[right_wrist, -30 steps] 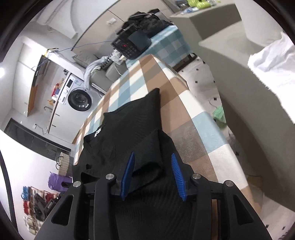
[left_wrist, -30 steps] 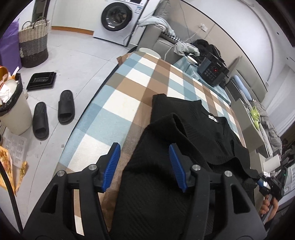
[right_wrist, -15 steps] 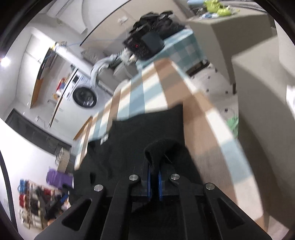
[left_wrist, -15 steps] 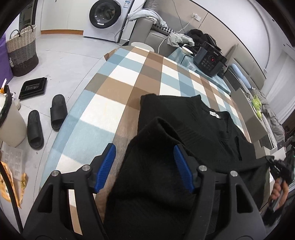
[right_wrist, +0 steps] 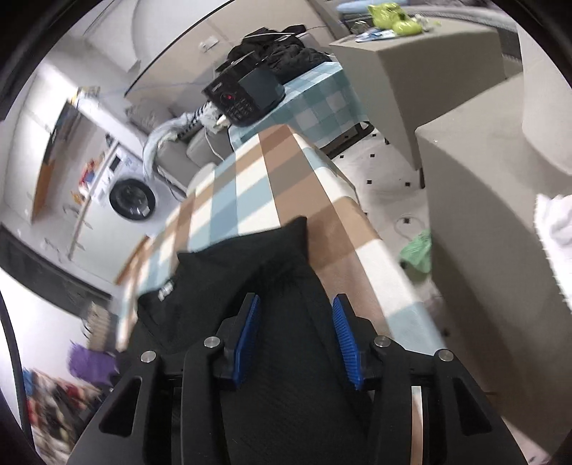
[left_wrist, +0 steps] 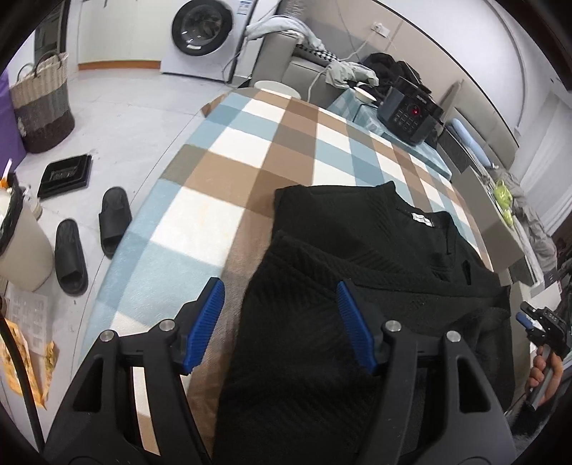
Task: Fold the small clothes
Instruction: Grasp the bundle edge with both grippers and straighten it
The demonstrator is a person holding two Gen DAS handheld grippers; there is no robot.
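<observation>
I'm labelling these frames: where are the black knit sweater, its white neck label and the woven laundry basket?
Black knit sweater (left_wrist: 357,229), left wrist view, upper chest.
White neck label (left_wrist: 422,219), left wrist view, label's middle.
Woven laundry basket (left_wrist: 43,107), left wrist view, front wall.

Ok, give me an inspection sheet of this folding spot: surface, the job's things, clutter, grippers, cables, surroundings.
Surface: checked blue, brown and white cloth covers the table.
Job's things: black knit top lies on the cloth, its near part folded up over the body; white neck label shows.
Clutter: black keypad device with a red light on the next table.
Grippers: left gripper open, fabric between the pads but not pinched; right gripper open, its jaws have just been opening, fabric lies between them.
Cables: white cable runs from a wall socket.
Surroundings: washing machine, woven basket, black slippers on the floor.
</observation>
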